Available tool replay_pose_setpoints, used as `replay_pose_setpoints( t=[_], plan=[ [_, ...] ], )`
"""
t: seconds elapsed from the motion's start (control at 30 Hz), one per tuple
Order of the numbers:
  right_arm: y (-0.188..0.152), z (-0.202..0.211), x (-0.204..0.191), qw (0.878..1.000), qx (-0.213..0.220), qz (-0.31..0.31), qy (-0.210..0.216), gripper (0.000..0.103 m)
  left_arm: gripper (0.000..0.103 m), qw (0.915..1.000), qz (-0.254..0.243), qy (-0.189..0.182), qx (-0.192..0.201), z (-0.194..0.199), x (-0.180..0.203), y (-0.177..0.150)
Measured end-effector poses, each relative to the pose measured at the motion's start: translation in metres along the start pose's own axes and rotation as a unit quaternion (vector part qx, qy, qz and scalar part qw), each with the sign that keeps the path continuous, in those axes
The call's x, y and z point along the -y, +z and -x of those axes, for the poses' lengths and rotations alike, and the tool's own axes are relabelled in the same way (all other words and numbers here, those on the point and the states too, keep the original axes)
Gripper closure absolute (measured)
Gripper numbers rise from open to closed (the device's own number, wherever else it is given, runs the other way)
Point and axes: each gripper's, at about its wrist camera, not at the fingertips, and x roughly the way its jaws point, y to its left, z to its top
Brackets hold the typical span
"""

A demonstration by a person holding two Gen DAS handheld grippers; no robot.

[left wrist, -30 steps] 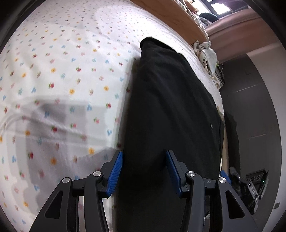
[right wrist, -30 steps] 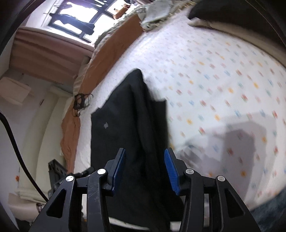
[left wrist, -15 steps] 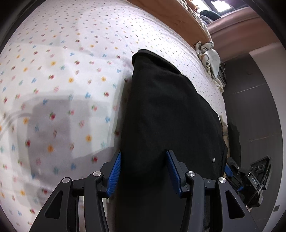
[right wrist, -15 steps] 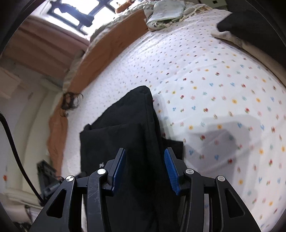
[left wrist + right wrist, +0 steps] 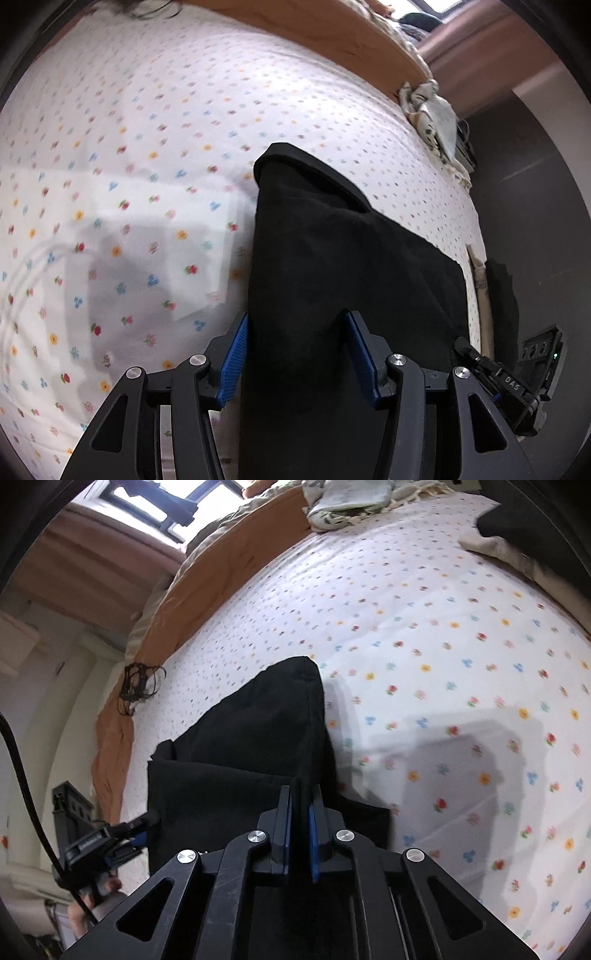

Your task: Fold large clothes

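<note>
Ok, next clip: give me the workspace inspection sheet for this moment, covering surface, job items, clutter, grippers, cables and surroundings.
Surface: white bedsheet with small coloured flower print, an orange-brown cover along its far edge.
Job's things: black fabric garment, lying lengthwise and partly folded, near end raised at the grippers.
Clutter: crumpled pale patterned cloth at the far edge; dark item on a beige cloth at the far right.
Grippers: left gripper has its blue pads apart with garment between them; right gripper is shut on a fold of the garment.
Cables: tangled thin dark cord on the orange-brown cover; black cable at the right view's left edge.
Surroundings: window, curtain.
</note>
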Motion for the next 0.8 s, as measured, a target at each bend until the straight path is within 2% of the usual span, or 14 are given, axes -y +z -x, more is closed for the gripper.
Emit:
replay_pose_setpoints(
  t=[0.13,0.17,0.23,0.3,0.33,0.6,0.8],
  plan=[
    [-0.012,-0.003,0.023,0.999,-0.007,-0.035,-0.03,0.095,0.05,0.9997,-0.021,0.01,0.004,-0.004,0.007,-0.003],
    [-0.015,-0.002,0.029,0.999,-0.008,-0.045,-0.028,0.087,0.05,0.9996,-0.022,0.014,0.003,-0.005,0.005,-0.004],
    [-0.018,0.005,0.033,0.998,-0.004,-0.055,-0.011,0.081,0.05,0.9999,-0.01,0.008,0.001,-0.004,-0.003,-0.008],
    [-0.02,0.016,0.035,0.998,-0.003,-0.052,-0.021,0.056,0.05,1.0,-0.001,0.001,0.0,-0.001,-0.007,-0.01],
    [-0.022,0.02,0.037,0.998,-0.002,-0.052,-0.022,0.053,0.05,1.0,0.004,-0.002,-0.002,0.0,-0.01,-0.013],
    [-0.035,0.014,0.058,0.991,-0.059,-0.086,0.078,0.051,0.05,0.9987,0.031,-0.035,-0.022,0.005,-0.021,-0.041],
    [-0.026,-0.004,0.055,0.988,-0.076,-0.078,0.105,0.05,0.05,0.9986,0.034,-0.029,-0.029,0.0,-0.017,-0.039]
  ],
)
